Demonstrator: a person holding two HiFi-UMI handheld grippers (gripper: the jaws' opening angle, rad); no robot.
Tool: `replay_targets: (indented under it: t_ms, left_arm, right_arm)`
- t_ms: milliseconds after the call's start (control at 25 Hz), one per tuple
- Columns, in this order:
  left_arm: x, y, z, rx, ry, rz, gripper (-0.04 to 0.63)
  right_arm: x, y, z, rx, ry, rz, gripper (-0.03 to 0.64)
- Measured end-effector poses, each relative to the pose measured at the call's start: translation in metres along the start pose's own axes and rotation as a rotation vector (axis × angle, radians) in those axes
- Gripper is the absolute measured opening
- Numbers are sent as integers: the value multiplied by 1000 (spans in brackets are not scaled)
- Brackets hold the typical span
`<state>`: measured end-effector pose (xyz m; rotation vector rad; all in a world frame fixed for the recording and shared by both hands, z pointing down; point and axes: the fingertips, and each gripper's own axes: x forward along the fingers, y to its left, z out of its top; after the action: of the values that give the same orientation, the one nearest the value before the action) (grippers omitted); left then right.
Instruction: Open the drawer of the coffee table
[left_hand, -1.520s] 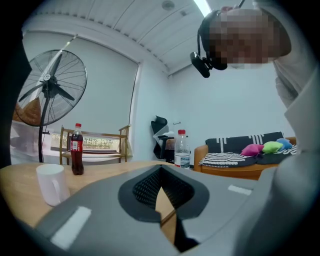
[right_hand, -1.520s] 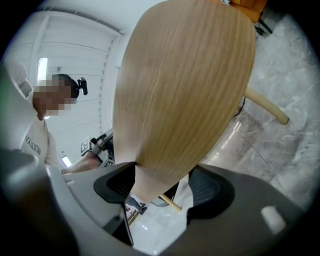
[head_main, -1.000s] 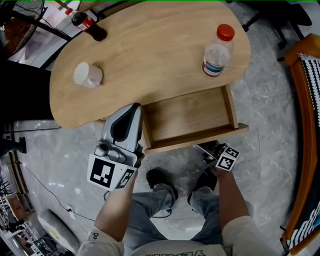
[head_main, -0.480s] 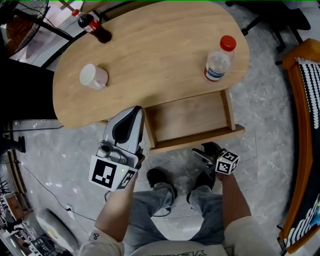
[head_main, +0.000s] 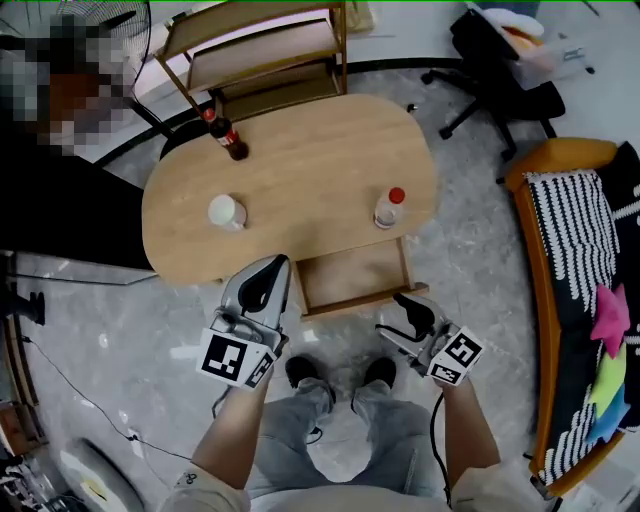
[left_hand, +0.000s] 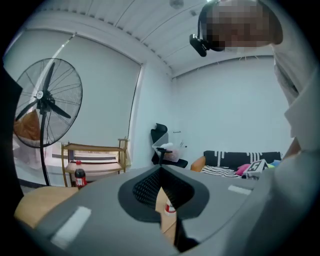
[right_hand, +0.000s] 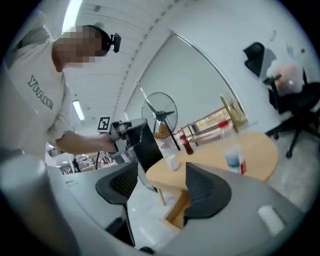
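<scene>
The drawer (head_main: 352, 272) is standing pulled out from the coffee table's (head_main: 300, 180) near edge. The left gripper (head_main: 276, 264) is hovering at that edge just beside the drawer, jaws pressed together on nothing. The right gripper (head_main: 400, 318) is hanging off the drawer's front, jaws about half apart and gripping nothing. A water bottle (head_main: 388, 208), a cup (head_main: 226, 211) and a cola bottle (head_main: 226, 135) are sitting on the tabletop.

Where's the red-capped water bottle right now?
In the head view, the water bottle stands at the right of the coffee table, by the edge above the open drawer.
</scene>
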<state>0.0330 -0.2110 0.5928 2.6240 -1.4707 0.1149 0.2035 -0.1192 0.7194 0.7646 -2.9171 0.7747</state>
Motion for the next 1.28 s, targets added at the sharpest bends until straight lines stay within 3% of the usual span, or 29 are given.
replay_targets:
  t_ms: [240, 400, 480, 600, 760, 960, 1160, 1280]
  left_arm:
    - [-10, -5, 141, 10, -84, -7, -1]
    - [-14, 0, 232, 30, -164, -19, 0]
    - [-18, 0, 269, 43, -194, -21, -1]
    - [-34, -6, 311, 43, -218, -16, -1]
    - [-27, 4, 365, 76, -276, 19, 0]
    - [-33, 9, 398, 87, -296, 58, 0]
    - [-31, 23, 405, 88, -287, 99, 0]
    - [-31, 30, 402, 83, -275, 127, -2]
  right_arm:
    - [-9, 59, 234, -280, -162, -77, 302]
    - [-9, 100, 351, -413, -232, -118, 302]
    - [-11, 112, 390, -456, -227, -162, 302]
    - [-21, 130, 424, -458, -213, -225, 302]
    - [-37, 131, 483, -509, -283, -305, 295]
    - [-71, 126, 513, -501, -313, -433, 130]
    - [-95, 110, 528, -489, -337, -527, 8]
    - [-102, 103, 529, -493, -322, -561, 6]
